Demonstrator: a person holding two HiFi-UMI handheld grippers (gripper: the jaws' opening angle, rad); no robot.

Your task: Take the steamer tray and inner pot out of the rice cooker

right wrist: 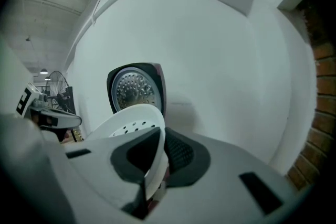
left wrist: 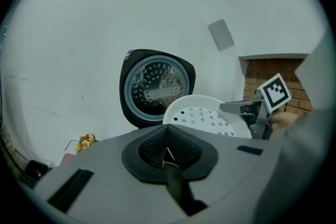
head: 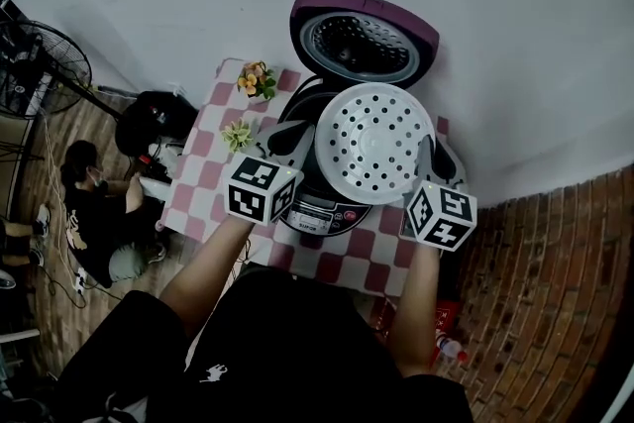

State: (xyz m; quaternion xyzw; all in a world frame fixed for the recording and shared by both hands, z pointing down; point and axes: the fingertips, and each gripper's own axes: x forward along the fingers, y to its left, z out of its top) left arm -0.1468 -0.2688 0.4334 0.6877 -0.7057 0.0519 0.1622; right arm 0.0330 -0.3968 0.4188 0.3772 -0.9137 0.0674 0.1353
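Steamer tray (head: pixel 374 139): white, round, perforated.

Head view: it is held above the open rice cooker (head: pixel 317 208), whose maroon lid (head: pixel 362 40) stands raised behind it. The cooker sits on a checkered table (head: pixel 213 139). The left gripper (head: pixel 285 136) is at the tray's left edge and the right gripper (head: pixel 426 158) at its right edge. Orange flowers (head: pixel 258 79) are at the table's far left corner.

Left gripper view: the left gripper (left wrist: pixel 168 152) has its pads pressed together. A thin pale sliver shows at the seam; whether it is tray rim cannot be told. The tray (left wrist: pixel 205 115) shows just beyond, with the lid (left wrist: pixel 156 86) behind it and the right gripper (left wrist: pixel 252 110) at the tray's far side.

Right gripper view: the right gripper (right wrist: pixel 157 157) is clamped on the tray (right wrist: pixel 131 120), whose rim runs between its pads. The lid (right wrist: pixel 135 89) is behind, and the left gripper (right wrist: pixel 63 120) is far left.
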